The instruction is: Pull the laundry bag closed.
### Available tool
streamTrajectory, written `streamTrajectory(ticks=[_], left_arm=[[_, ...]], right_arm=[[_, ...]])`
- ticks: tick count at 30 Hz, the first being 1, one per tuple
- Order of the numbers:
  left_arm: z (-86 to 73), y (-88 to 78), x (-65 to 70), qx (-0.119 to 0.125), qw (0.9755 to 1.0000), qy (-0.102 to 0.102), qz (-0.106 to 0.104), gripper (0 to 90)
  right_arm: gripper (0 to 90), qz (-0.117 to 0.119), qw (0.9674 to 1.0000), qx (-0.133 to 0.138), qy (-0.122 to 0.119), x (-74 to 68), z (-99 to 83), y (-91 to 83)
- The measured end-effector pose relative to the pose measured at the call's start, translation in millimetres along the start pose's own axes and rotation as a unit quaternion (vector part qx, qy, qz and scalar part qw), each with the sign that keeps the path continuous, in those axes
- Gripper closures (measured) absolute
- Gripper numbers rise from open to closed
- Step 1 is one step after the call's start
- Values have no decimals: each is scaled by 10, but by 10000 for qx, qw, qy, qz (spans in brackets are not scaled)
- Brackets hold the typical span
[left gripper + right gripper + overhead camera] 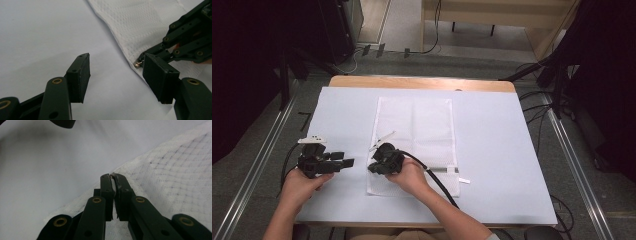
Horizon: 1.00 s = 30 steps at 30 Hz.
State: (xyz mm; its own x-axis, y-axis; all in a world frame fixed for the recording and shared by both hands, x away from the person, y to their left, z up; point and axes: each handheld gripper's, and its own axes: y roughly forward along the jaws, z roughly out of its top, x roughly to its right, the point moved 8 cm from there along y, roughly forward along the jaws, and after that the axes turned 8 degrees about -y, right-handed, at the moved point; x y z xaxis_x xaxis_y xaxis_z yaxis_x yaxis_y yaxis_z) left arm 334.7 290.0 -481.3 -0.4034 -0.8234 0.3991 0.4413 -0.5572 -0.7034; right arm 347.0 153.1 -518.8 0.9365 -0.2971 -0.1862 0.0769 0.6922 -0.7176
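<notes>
The right gripper (113, 176) is pressed together, pinching a small metal zipper tab at the left edge of a white mesh bag (417, 125). The bag lies flat on a pale sheet (502, 150) covering the table. The left gripper (116, 72) rests just beside it, jaws spread and empty.
</notes>
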Motion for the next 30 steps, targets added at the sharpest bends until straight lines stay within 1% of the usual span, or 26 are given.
streamTrajectory(ticks=[2, 4, 6, 8, 10, 12, 14, 19, 21, 24, 28, 29, 30], left_arm=[[-7, 16, 25, -39, 10000, 58, -33, 398], [-12, 32, 53, -90, 9998, 128, -90, 401], [-20, 52, 85, -136, 9996, 200, -148, 403], [-29, 70, 107, -184, 9994, 265, -160, 404], [-35, 94, 130, -224, 9992, 262, -192, 405], [-38, 121, 175, -243, 9989, 253, -309, 404], [-45, 145, 219, -276, 9983, 356, -371, 403], [-72, 218, 289, -431, 9970, 475, -439, 406], [-76, 245, 320, -467, 9966, 491, -466, 407], [-76, 284, 372, -528, 9956, 496, -592, 418], [-101, 360, 419, -693, 9942, 595, -567, 444], [-104, 379, 438, -703, 9941, 581, -585, 451], [-106, 391, 445, -736, 9935, 629, -605, 465]], right_arm=[[881, 16, 10000, 11, 0, 0, 12, -22], [880, 14, 10000, 56, -74, 4, 46, -59], [880, 3, 9999, 108, -90, 12, 79, -100], [880, 6, 9999, 149, -44, 24, 106, -136], [880, 18, 9998, 194, -47, 35, 129, -164], [880, 11, 9998, 210, -54, 34, 144, -183], [880, 11, 9997, 234, -66, 31, 163, -207], [880, -1, 9996, 267, -70, 25, 195, -249], [880, 2, 9995, 285, -107, 22, 207, -262], [880, -21, 9994, 316, -120, 14, 225, -290], [880, 17, 9992, 386, -120, 2, 248, -331], [880, 43, 9992, 389, -98, -6, 251, -338], [880, 59, 9991, 404, -111, -10, 255, -344]])
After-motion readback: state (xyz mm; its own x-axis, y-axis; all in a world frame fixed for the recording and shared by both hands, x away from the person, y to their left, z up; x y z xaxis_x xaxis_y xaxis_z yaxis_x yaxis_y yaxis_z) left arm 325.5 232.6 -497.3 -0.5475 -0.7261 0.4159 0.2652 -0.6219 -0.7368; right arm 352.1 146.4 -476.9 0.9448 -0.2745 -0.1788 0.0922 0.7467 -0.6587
